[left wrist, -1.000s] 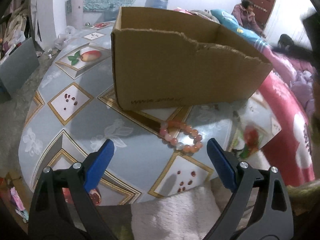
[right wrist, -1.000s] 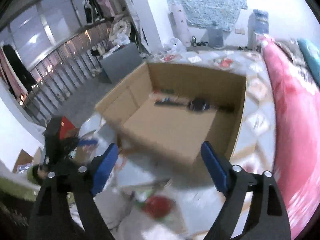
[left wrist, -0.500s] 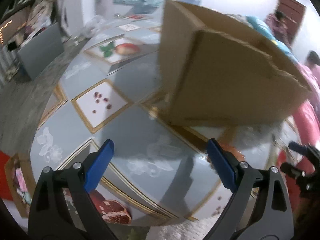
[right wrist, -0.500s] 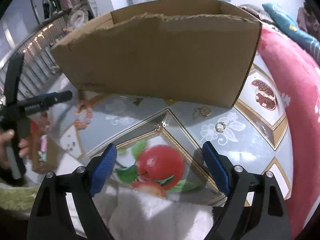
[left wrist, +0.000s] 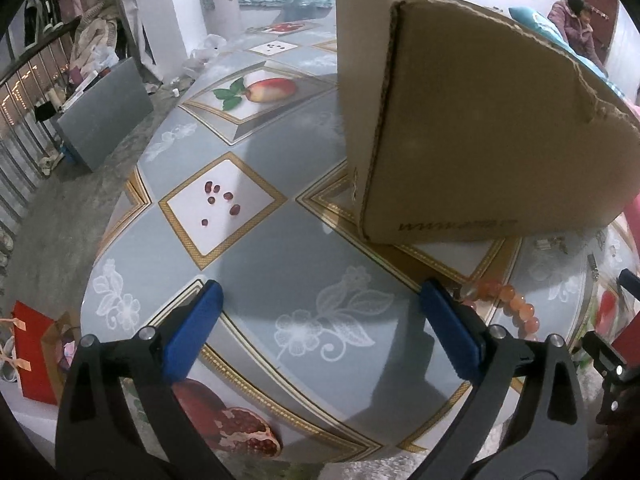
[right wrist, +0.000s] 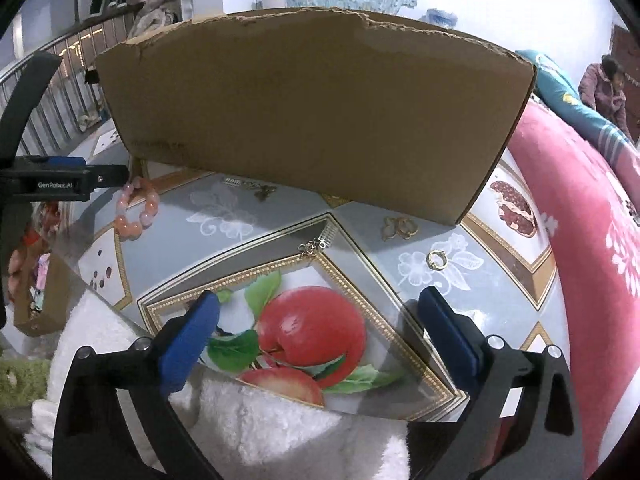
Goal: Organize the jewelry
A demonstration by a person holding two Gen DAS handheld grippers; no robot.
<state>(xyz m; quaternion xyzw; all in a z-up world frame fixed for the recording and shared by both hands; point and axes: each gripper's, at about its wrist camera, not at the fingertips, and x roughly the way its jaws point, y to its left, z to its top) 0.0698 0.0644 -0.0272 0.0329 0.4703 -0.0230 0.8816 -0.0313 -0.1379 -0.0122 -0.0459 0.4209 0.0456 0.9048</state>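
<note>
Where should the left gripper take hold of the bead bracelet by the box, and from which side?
Grip one arc of the bead bracelet across the strand, coming from above. It lies flat as an open loop on the table, so one finger can drop inside it. The left gripper, jaws opening, has nothing between them.

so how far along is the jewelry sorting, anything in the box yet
Nothing looks done: the cardboard box hides its inside from both cameras. In hand: nothing, the left gripper and right gripper are both opening with nothing between the jaws. Left on the table: the bead bracelet, gold earrings, a gold ring and a small chain.
</note>
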